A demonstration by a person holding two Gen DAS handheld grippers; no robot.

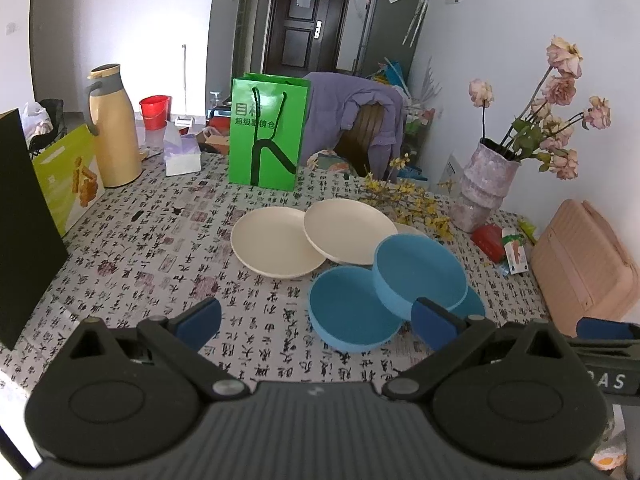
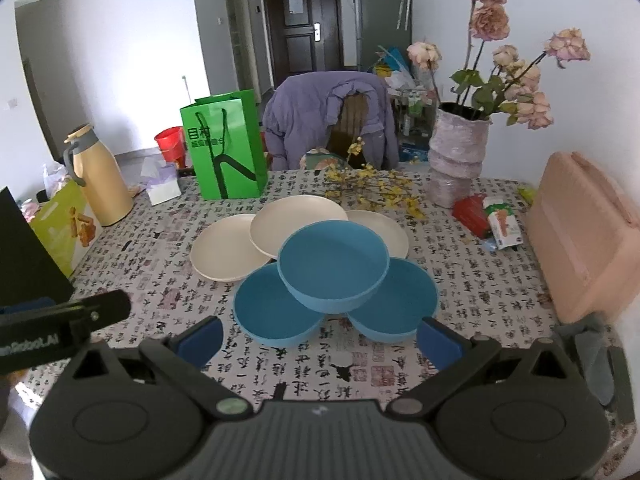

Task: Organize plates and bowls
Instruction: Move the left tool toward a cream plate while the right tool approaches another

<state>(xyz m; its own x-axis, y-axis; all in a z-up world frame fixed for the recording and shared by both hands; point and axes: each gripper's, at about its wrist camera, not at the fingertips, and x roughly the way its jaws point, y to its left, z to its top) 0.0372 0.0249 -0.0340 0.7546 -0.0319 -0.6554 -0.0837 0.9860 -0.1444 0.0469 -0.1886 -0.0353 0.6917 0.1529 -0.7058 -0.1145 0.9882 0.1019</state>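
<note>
We see bare bench (image 2: 500, 300) along the near edge. Both our left tongs (image 1: 316, 320) and right tongs (image 2: 320, 340) gape empty before mid-bench blue bowls (image 2: 334, 270) and cream plates (image 2: 224, 254).

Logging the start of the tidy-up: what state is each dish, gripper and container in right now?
Top blue bowl: upright, perched on two bowls.
Left blue bowl: upright, on table.
Right blue bowl: upright, on table.
Cream plates: three, overlapping, unstacked.
Left gripper: open, empty.
Right gripper: open, empty.
Thermos: upright, lid closed.
Green bag: standing.
</note>
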